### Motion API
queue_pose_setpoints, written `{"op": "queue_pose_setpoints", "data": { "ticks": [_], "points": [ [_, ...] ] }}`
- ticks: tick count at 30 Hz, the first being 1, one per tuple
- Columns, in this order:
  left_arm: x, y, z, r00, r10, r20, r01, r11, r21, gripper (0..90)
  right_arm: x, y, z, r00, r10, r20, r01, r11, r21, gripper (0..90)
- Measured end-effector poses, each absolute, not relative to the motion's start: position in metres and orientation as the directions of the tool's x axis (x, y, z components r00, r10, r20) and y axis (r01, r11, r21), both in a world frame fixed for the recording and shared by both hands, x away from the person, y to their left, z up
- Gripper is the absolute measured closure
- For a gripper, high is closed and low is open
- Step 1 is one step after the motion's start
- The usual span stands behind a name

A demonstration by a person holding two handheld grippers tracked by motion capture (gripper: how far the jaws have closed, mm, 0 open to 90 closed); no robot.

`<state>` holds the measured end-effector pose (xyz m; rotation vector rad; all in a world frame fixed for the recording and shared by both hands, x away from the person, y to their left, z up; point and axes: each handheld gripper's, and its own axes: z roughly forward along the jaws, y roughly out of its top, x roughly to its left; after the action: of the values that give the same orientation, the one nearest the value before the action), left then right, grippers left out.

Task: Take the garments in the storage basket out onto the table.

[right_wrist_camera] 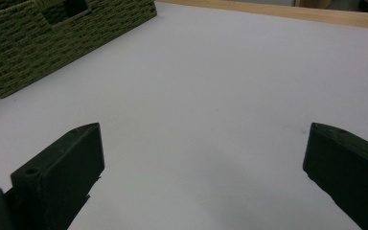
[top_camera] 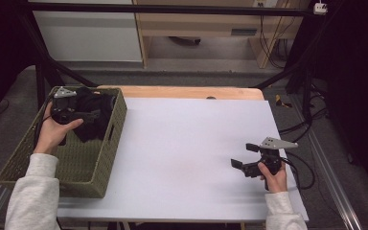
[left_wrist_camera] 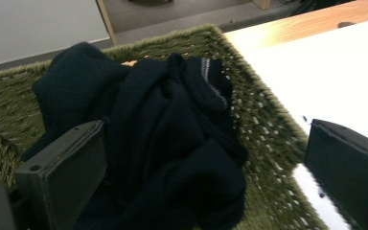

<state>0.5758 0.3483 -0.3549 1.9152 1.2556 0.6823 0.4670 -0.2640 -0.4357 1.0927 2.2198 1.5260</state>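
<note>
The white surface (top_camera: 191,158) takes up most of the scene, with a strip of bare wood along its far edge, and nothing lies on its open middle. At its left edge stands an olive-green woven basket (top_camera: 103,158), rectangular, with a handle slot cut in the wall that faces the surface. In the far end of that basket lies a dark navy knitted garment (left_wrist_camera: 167,143), bunched into a loose heap, with a ribbed edge carrying a thin pale stripe turned up at the top of the pile; it looks like a sweater, though the crumpling hides its full shape. I judge it soft, limp and fairly light: it should sag and trail when lifted, and the knit gives plenty of friction, so slipping is unlikely, nor is it fragile. A thick fold near the top of the heap, such as the ribbed edge, seems the best place to pinch, since a single thin layer could stretch or drag the rest against the weave. The left gripper (top_camera: 84,114) hangs over the garment with its jaws spread wide, holding nothing. The right gripper (top_camera: 244,155) waits over the near right of the surface, jaws likewise released and empty. No brand, label or legible writing appears on anything.
</note>
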Motion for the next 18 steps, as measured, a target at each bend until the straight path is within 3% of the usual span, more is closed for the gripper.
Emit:
{"op": "queue_pose_setpoints", "data": {
  "ticks": [18],
  "points": [
    [0.603, 0.35, -0.373, 0.337, 0.934, 0.115, 0.554, -0.296, 0.778, 5.5, 0.467, -0.263, -0.437, -0.692, 0.691, 0.209, 0.448, 0.184, 0.875, 0.9]
  ]
}}
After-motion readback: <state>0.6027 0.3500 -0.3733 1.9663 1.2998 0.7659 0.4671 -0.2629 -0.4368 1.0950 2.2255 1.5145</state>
